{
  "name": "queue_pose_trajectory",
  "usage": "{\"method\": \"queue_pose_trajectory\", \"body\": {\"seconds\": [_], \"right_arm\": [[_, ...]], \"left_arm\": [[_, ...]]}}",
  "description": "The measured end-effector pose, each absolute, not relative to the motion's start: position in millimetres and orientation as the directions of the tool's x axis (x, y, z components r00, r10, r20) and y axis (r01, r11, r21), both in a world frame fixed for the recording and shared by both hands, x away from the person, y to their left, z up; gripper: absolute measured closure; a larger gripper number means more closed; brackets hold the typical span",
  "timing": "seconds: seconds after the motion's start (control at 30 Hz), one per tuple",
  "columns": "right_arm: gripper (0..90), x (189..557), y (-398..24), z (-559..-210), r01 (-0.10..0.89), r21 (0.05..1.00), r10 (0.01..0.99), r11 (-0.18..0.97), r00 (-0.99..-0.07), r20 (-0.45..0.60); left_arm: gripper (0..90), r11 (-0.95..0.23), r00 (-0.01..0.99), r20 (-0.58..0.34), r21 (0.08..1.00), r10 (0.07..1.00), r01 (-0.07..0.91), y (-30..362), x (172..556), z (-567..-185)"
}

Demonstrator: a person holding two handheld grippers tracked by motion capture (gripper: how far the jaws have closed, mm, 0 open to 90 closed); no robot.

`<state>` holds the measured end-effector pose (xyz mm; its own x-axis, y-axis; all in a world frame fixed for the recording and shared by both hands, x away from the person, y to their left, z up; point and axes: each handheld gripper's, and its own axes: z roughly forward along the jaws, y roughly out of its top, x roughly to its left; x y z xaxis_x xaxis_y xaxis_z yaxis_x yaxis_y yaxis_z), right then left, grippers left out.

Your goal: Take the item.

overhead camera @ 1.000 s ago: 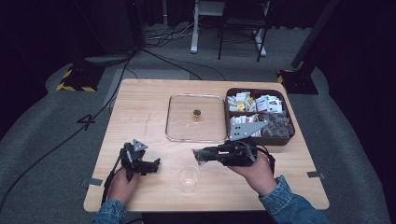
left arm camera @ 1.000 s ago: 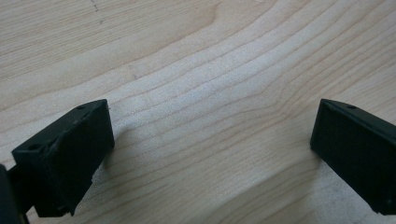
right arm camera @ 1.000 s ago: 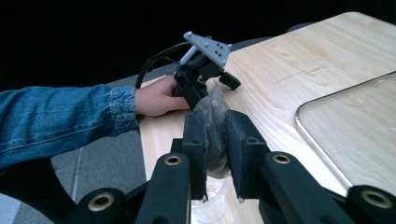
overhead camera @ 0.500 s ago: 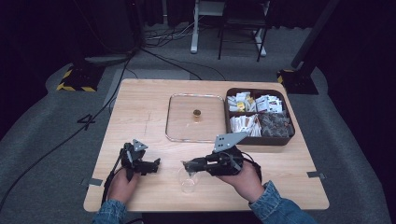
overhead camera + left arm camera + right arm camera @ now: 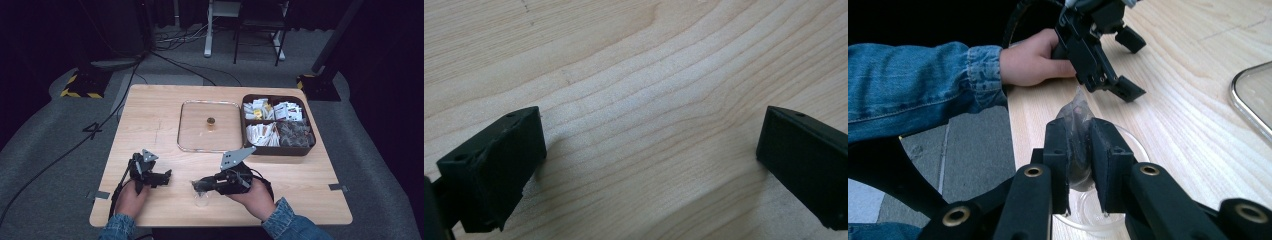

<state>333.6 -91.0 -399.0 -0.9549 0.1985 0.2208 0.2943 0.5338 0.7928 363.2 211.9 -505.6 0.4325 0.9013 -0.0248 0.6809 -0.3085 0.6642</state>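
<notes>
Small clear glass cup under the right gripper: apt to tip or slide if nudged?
Probably. The small clear glass cup looks light and stands free on smooth wood, so it may skid. The right gripper, shut on a soft translucent pouch, sits just above its rim; a knock might tip it.

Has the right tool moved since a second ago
Yes. In the high view, the right tool has moved left and toward the table's near edge, away from the compartment tray, and is now above the small clear cup.

Overhead light brightens the table [image 5: 150, 125] while the surrounding room stays dark. The high view is soft and slightly grainy. Soft shadows fall under the left gripper [image 5: 649, 165], whose near jaws blur. Beside the right gripper [image 5: 1079, 150], faint glare marks the glass dish [image 5: 1128, 145].
</notes>
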Motion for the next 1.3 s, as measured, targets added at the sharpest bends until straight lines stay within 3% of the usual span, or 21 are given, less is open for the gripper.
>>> {"method": "queue_pose_trajectory", "body": {"seconds": [0.1,0.13,0.17,0.2,0.4,0.77,1.3], "right_arm": [[77.9,334.8,-89.8,-403.9,0.307,0.783,0.204,0.540,-0.951,0.231],[69.5,334.6,-89.4,-405.9,0.307,0.785,0.200,0.538,-0.951,0.234],[69.5,334.6,-89.4,-405.9,0.307,0.785,0.200,0.538,-0.951,0.234],[63.2,334.6,-89.0,-406.2,0.311,0.787,0.209,0.532,-0.950,0.234],[52.6,337.0,-91.6,-402.4,0.306,0.806,0.235,0.508,-0.949,0.211],[40.7,343.0,-109.7,-387.2,0.325,0.817,0.310,0.477,-0.932,0.189],[29.2,346.1,-177.2,-374.4,0.347,0.832,0.452,0.434,-0.882,0.132]], "left_arm": [[0.0,-0.306,0.431,-0.029,0.663,0.902,0.683,211.7,363.0,-505.6],[0.0,-0.307,0.432,-0.028,0.663,0.901,0.683,211.8,363.1,-505.6],[0.0,-0.306,0.431,-0.028,0.664,0.902,0.682,211.7,363.1,-505.6],[0.0,-0.307,0.432,-0.028,0.663,0.902,0.683,211.8,363.1,-505.6],[0.0,-0.307,0.433,-0.029,0.663,0.901,0.683,211.8,363.1,-505.6],[0.0,-0.309,0.433,-0.025,0.663,0.901,0.682,211.9,363.2,-505.5],[0.0,-0.310,0.435,-0.027,0.663,0.900,0.681,211.8,363.6,-505.6]]}}
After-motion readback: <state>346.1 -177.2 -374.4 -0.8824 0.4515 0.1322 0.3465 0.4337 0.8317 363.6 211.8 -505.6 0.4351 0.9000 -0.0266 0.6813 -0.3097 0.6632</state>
